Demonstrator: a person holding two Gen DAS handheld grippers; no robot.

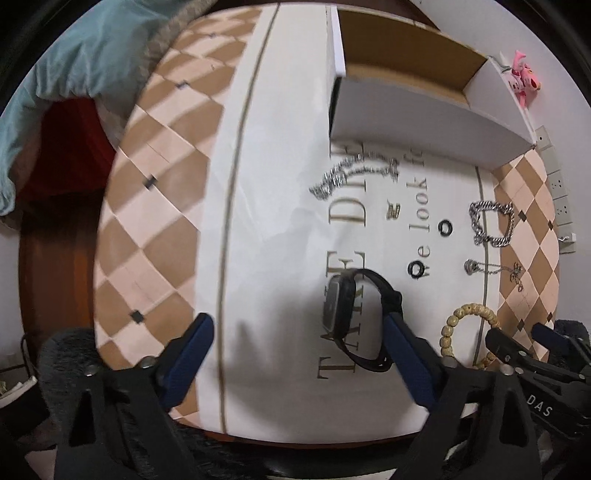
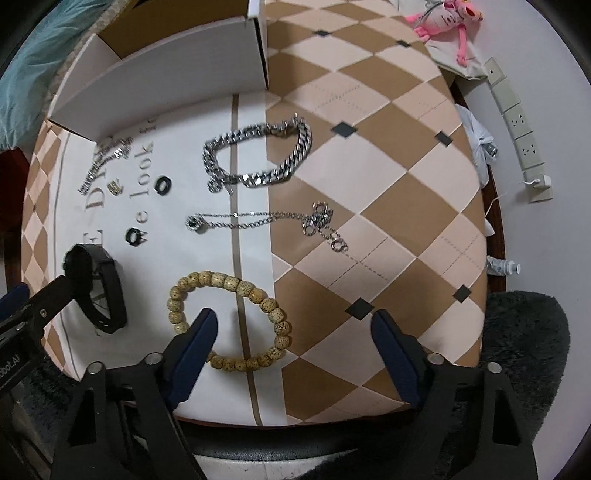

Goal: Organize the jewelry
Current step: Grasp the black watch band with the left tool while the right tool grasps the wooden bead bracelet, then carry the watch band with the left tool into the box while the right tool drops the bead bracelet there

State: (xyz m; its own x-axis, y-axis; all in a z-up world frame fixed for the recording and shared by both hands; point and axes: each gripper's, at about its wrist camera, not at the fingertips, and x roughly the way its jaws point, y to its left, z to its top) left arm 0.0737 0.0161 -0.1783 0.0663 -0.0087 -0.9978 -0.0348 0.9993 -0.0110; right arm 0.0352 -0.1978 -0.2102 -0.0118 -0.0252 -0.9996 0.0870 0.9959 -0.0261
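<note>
So both grippers point down over a table covered in a tan-and-cream checked cloth (image 2: 388,184) with a white printed panel (image 1: 280,184) laid across it.

The left gripper (image 1: 297,332) has its jaws spread wide with nothing pinched. A black watch (image 1: 354,317) lies on the white panel on its side, band looped, and the gripper's right finger (image 1: 402,350) sits right at the band; I can't tell whether it's actually touching. The other finger is well off to the side over bare cloth.

The right gripper (image 2: 291,332) is open too, not clamped on anything. A bracelet of tan speckled beads (image 2: 229,317) lies flat under it, and one finger (image 2: 195,343) sits inside the loop, overlapping the beads on the near-left side. The other finger is outside the ring, over the checked part.

The rest of the jewelry is spread out beyond that:
- a chunky silver chain bracelet (image 2: 258,155), lying in a loose loop
- a thin silver necklace (image 2: 258,221) stretched out between the chain and the beads
- two small black rings (image 2: 162,184) on the printed lettering
- a sparkly silver piece (image 2: 107,158) just in front of the box, too blurry to say more

A white cardboard box (image 2: 166,85) with a brown inside stands open at the far edge of the panel. A pink plush toy (image 2: 450,18) and a power strip (image 2: 517,125) sit off the table.
</note>
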